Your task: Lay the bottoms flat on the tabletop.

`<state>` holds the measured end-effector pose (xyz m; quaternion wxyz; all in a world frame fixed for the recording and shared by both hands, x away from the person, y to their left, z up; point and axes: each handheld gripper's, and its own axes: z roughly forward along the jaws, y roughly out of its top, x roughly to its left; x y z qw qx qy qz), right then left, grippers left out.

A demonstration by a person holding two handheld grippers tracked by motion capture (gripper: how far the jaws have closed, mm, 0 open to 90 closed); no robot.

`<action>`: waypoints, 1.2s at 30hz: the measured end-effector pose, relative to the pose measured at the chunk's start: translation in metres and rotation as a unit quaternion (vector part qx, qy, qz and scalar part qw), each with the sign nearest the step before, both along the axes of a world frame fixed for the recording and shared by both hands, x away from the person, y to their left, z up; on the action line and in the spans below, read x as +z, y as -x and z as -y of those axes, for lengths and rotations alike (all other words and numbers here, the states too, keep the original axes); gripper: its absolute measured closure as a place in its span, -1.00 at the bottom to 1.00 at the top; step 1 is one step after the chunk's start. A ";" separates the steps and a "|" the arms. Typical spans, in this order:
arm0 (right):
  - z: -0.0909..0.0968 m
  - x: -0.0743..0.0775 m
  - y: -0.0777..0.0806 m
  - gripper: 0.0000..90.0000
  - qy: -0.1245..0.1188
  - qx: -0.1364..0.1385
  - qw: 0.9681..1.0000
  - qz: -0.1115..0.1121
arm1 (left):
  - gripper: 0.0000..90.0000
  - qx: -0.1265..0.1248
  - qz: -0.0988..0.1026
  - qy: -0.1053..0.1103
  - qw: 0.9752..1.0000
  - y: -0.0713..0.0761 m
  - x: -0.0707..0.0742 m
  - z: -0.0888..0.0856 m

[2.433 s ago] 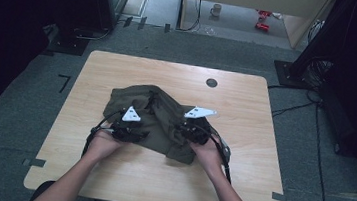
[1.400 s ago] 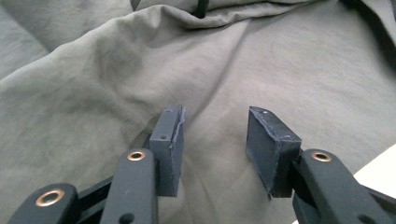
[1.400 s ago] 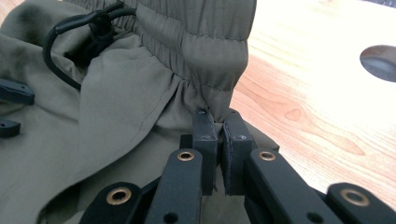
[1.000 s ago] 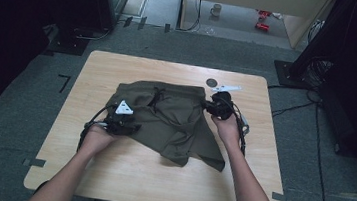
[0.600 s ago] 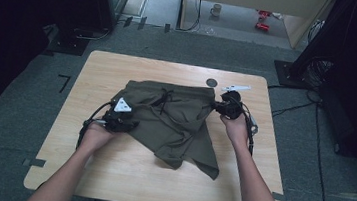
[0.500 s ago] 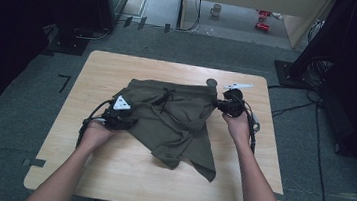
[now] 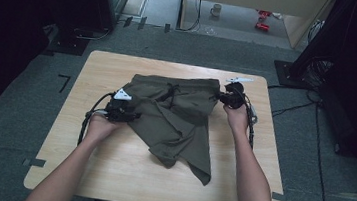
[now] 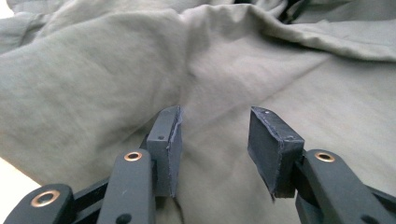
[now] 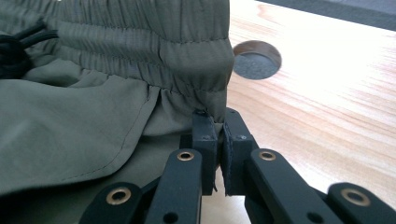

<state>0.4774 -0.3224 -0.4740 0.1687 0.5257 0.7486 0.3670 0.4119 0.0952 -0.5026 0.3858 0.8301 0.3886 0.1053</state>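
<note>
Olive green shorts (image 7: 175,115) lie spread on the wooden table (image 7: 108,173), waistband toward the far edge and one leg trailing toward the near right. My right gripper (image 7: 221,99) is shut on the waistband's right corner (image 9: 210,93), the elastic bunched just above its closed jaws. A black drawstring (image 9: 18,46) lies at the waistband's middle. At the shorts' left edge my left gripper (image 7: 132,115) stands open. In the left gripper view its pads (image 8: 168,140) rest apart over the smooth fabric (image 8: 93,84), with nothing pinched between them.
A round cable hole (image 9: 257,60) sits in the tabletop just past the waistband corner. Bare wood runs along the table's left side (image 7: 81,95) and near edge. Black stands and cables (image 7: 310,69) crowd the floor around the table.
My right gripper has carried the waistband corner out to the far right, stretching the shorts flat. The left gripper has shifted a little left along the shorts' edge.
</note>
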 end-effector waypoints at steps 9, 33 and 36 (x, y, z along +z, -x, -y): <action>0.010 -0.011 -0.006 0.55 -0.003 -0.033 0.999 0.013 | 0.18 -0.013 -0.002 0.007 1.000 0.004 0.004 0.007; 0.006 0.025 0.063 0.48 -0.016 0.010 1.000 0.018 | 0.03 -0.033 0.005 0.003 0.999 0.019 0.021 0.020; 0.004 0.032 0.074 0.48 -0.018 0.019 0.999 0.019 | 0.03 -0.036 0.001 -0.002 0.999 0.021 0.023 0.018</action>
